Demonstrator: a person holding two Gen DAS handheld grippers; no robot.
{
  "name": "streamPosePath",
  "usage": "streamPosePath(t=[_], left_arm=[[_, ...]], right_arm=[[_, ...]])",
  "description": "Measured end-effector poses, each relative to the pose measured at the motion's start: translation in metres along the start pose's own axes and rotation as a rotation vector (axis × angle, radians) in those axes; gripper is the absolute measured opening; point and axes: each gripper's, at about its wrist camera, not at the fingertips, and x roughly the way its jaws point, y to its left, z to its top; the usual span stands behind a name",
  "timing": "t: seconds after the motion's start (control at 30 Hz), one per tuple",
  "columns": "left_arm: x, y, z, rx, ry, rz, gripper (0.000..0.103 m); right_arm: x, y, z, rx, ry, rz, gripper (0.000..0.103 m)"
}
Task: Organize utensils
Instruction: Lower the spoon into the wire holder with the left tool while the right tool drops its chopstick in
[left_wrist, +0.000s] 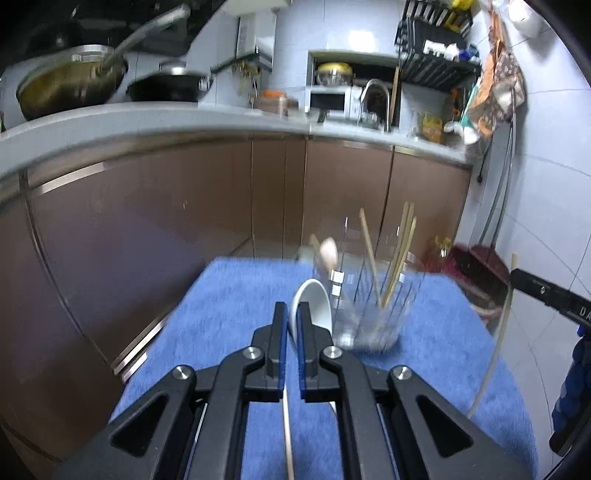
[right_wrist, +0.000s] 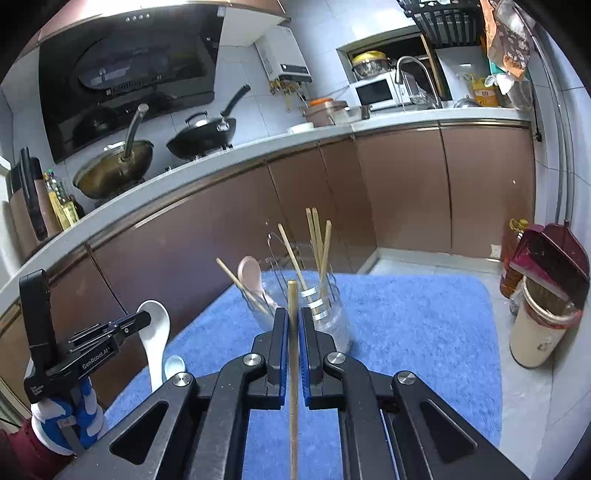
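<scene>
My left gripper (left_wrist: 291, 308) is shut on a white ceramic spoon (left_wrist: 312, 306), bowl end up, just left of the jars. In the right wrist view the same gripper (right_wrist: 142, 318) holds that spoon (right_wrist: 157, 328) above the blue mat (right_wrist: 406, 332). My right gripper (right_wrist: 294, 314) is shut on a wooden chopstick (right_wrist: 293, 354), which stands upright in front of a clear jar (right_wrist: 328, 321) holding several chopsticks (right_wrist: 317, 240). A second jar (right_wrist: 258, 299) behind it holds a pink spoon (right_wrist: 251, 275) and one chopstick. A small pale spoon (right_wrist: 173, 365) lies on the mat.
Brown cabinet doors (right_wrist: 388, 192) and a grey counter with woks (right_wrist: 114, 166) run behind the mat. A bin with a dark red dustpan (right_wrist: 543, 266) and an oil bottle (right_wrist: 511, 258) stand on the floor at right. A pale thin stick (left_wrist: 287, 435) shows under my left jaws.
</scene>
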Motion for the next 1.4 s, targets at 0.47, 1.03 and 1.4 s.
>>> streamPosePath(t=[0.47,1.03,1.4], left_arm=[[0.025,-0.030,0.093,-0.055,-0.269,0.031,0.004],[0.132,-0.053,0.072,-0.090,-0.278,0.131,0.004],[0.165,-0.053,0.041,-0.094,-0.243,0.149,0.009]], right_arm=[[0.002,0.027,0.089,-0.100,-0.233,0.097,0.006],[0.097,0.019,0.092,-0.125,-0.273,-0.008,0.006],[0.130,-0.007,0.052,-0.084,-0.200,-0.090,0.008]])
